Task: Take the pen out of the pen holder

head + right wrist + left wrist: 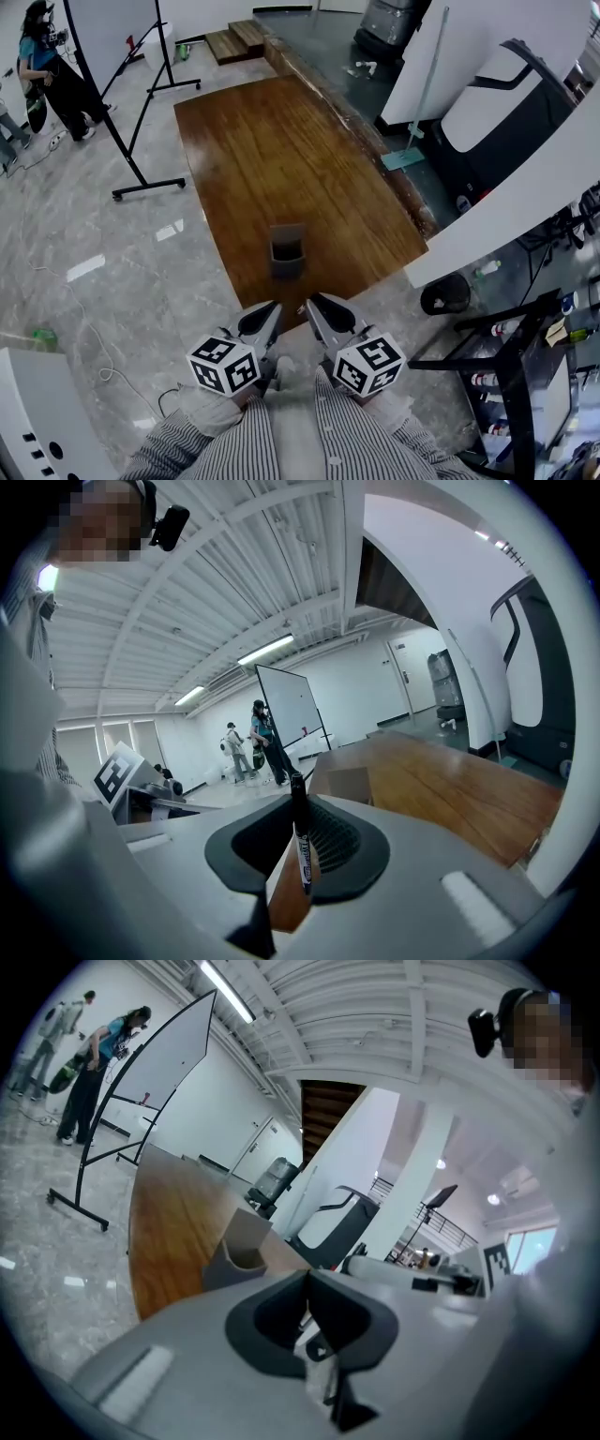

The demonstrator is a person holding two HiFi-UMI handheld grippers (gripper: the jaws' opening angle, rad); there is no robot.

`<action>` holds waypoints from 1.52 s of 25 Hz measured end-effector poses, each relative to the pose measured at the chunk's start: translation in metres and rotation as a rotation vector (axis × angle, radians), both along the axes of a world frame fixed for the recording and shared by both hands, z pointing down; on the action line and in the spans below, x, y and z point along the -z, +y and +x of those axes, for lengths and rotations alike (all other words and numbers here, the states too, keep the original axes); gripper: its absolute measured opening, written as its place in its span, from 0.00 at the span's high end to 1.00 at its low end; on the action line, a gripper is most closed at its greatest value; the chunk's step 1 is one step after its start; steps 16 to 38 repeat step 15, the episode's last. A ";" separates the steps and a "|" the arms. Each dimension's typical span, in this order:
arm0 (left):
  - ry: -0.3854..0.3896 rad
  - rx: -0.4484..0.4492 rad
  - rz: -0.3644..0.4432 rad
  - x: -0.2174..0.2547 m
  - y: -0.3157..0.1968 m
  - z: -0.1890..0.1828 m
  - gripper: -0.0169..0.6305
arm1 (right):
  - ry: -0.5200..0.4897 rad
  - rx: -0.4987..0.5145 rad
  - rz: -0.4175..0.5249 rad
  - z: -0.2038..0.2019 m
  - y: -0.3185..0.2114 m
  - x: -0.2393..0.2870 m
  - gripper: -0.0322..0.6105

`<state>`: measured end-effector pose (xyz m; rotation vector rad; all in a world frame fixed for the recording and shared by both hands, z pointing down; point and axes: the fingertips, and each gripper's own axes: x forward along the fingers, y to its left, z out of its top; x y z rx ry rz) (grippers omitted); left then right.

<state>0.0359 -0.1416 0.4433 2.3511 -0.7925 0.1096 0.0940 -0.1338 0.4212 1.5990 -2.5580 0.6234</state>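
the right tongs (296, 810) clamp the pen (302, 850) upright, so it is likely already out of the pen holder (287, 251) at twelve o'clock on the surface (281, 150), while the left tongs (307, 1283) are closed on nothing.

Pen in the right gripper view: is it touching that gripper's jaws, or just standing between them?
Touching. The right gripper view shows the right gripper closed on the pen, which is pinched upright between its pads.
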 end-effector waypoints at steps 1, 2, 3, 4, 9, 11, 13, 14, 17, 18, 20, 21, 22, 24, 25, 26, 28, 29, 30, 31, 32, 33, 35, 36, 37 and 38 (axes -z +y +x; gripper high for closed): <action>-0.001 -0.001 -0.001 0.000 0.000 0.000 0.96 | -0.001 -0.001 0.000 0.000 0.000 0.000 0.89; 0.000 -0.001 -0.003 0.000 0.001 0.000 0.96 | -0.002 -0.002 -0.001 0.001 0.000 0.000 0.89; 0.001 -0.002 -0.007 0.000 0.001 0.001 0.96 | -0.002 -0.004 -0.002 0.001 0.000 0.000 0.89; 0.002 -0.002 -0.010 0.000 0.001 0.001 0.96 | -0.003 -0.005 -0.002 0.001 0.000 0.000 0.89; -0.002 -0.008 -0.015 -0.002 0.004 0.003 0.96 | -0.006 -0.007 -0.007 0.002 0.003 -0.001 0.89; 0.001 -0.010 -0.018 -0.003 0.005 0.005 0.96 | -0.005 -0.006 -0.010 0.002 0.005 -0.003 0.89; 0.000 -0.008 -0.015 -0.003 0.006 0.006 0.96 | -0.006 -0.004 -0.013 0.003 0.006 -0.004 0.89; -0.002 -0.008 -0.012 -0.003 0.006 0.007 0.96 | -0.007 -0.004 -0.014 0.004 0.007 -0.004 0.89; -0.005 -0.007 -0.009 -0.003 0.007 0.007 0.96 | -0.009 -0.003 -0.015 0.004 0.008 -0.004 0.89; -0.005 -0.007 -0.009 -0.003 0.007 0.007 0.96 | -0.009 -0.003 -0.015 0.004 0.008 -0.004 0.89; -0.005 -0.007 -0.009 -0.003 0.007 0.007 0.96 | -0.009 -0.003 -0.015 0.004 0.008 -0.004 0.89; -0.005 -0.007 -0.009 -0.003 0.007 0.007 0.96 | -0.009 -0.003 -0.015 0.004 0.008 -0.004 0.89; -0.005 -0.007 -0.009 -0.003 0.007 0.007 0.96 | -0.009 -0.003 -0.015 0.004 0.008 -0.004 0.89; -0.005 -0.007 -0.009 -0.003 0.007 0.007 0.96 | -0.009 -0.003 -0.015 0.004 0.008 -0.004 0.89; -0.005 -0.007 -0.009 -0.003 0.007 0.007 0.96 | -0.009 -0.003 -0.015 0.004 0.008 -0.004 0.89; -0.005 -0.007 -0.009 -0.003 0.007 0.007 0.96 | -0.009 -0.003 -0.015 0.004 0.008 -0.004 0.89; -0.005 -0.007 -0.009 -0.003 0.007 0.007 0.96 | -0.009 -0.003 -0.015 0.004 0.008 -0.004 0.89; -0.005 -0.007 -0.009 -0.003 0.007 0.007 0.96 | -0.009 -0.003 -0.015 0.004 0.008 -0.004 0.89; -0.005 -0.007 -0.009 -0.003 0.007 0.007 0.96 | -0.009 -0.003 -0.015 0.004 0.008 -0.004 0.89; -0.005 -0.007 -0.009 -0.003 0.007 0.007 0.96 | -0.009 -0.003 -0.015 0.004 0.008 -0.004 0.89; -0.005 -0.007 -0.009 -0.003 0.007 0.007 0.96 | -0.009 -0.003 -0.015 0.004 0.008 -0.004 0.89; -0.005 -0.007 -0.009 -0.003 0.007 0.007 0.96 | -0.009 -0.003 -0.015 0.004 0.008 -0.004 0.89; -0.005 -0.007 -0.009 -0.003 0.007 0.007 0.96 | -0.009 -0.003 -0.015 0.004 0.008 -0.004 0.89; -0.005 -0.007 -0.009 -0.003 0.007 0.007 0.96 | -0.009 -0.003 -0.015 0.004 0.008 -0.004 0.89; -0.005 -0.007 -0.009 -0.003 0.007 0.007 0.96 | -0.009 -0.003 -0.015 0.004 0.008 -0.004 0.89; -0.005 -0.007 -0.009 -0.003 0.007 0.007 0.96 | -0.009 -0.003 -0.015 0.004 0.008 -0.004 0.89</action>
